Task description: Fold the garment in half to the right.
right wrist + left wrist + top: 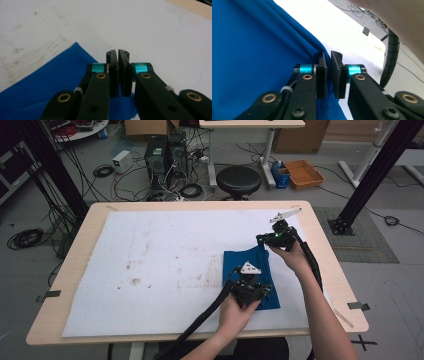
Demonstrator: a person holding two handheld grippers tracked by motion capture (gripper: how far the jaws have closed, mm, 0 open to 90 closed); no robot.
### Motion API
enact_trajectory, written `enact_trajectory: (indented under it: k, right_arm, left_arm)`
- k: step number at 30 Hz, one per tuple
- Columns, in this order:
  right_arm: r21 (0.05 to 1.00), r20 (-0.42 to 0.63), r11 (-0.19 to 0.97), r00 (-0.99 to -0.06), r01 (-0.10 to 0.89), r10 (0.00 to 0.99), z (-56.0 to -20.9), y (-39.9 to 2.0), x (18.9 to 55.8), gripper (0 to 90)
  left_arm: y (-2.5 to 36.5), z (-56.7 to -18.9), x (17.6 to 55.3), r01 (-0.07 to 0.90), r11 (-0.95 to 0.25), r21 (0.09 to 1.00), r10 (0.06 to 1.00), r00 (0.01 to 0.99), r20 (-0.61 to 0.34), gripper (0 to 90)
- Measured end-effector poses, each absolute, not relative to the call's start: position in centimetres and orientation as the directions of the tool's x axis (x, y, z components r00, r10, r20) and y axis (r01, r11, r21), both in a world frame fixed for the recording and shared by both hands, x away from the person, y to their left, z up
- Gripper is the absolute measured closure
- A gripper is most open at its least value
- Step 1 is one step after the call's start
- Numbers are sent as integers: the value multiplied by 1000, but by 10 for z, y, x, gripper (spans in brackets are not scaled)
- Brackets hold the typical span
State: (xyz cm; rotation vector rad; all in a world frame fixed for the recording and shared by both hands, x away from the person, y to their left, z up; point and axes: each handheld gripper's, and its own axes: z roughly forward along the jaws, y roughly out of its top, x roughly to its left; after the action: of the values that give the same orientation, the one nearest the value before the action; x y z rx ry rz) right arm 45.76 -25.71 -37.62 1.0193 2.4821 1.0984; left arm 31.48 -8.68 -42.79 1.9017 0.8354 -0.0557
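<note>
A blue cloth [240,265] lies folded on the right part of the white sheet [160,250]. My left gripper [257,291] is at the cloth's near right edge. In the left gripper view the blue cloth [257,50] bunches in folds toward my left gripper [329,56]; its jaws stand a narrow gap apart with the cloth's edge between them. My right gripper [261,241] is at the cloth's far right corner. In the right gripper view my right gripper [117,53] has its jaws pressed together on the blue cloth [45,82].
The white sheet is stained and covers most of the wooden table [75,255]. A black stool [238,180] stands beyond the far edge, with computer cases [165,155], cables and an orange tray [303,173] on the floor. A black post [372,175] rises at the right.
</note>
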Motion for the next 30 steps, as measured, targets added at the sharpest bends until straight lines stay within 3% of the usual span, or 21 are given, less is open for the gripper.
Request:
enact_trajectory:
  k: [3, 5, 19, 24, 30]
  right_arm:
    - [699, -2, 509, -710, 503, 704, -380, -257, 458, 864]
    - [686, -31, 520, -694, 508, 719, -381, -258, 458, 786]
    - [719, -13, 437, -617, 541, 787, -381, -275, 432, 730]
    - [737, 18, 403, -612, 543, 791, -379, -281, 404, 708]
    - [765, 27, 378, -611, 522, 791, -384, -289, 344, 682]
  left_arm:
    - [-92, -429, 312, 558, -261, 788, 499, 776, -385, 699]
    - [-93, -429, 310, 553, -268, 789, 490, 783, -383, 635]
    - [-41, -404, 304, 490, -273, 828, 524, 797, -299, 560]
    - [-5, -398, 305, 477, -260, 839, 576, 774, -261, 552]
    - [35, -395, 302, 468, -244, 850, 629, 743, -229, 551]
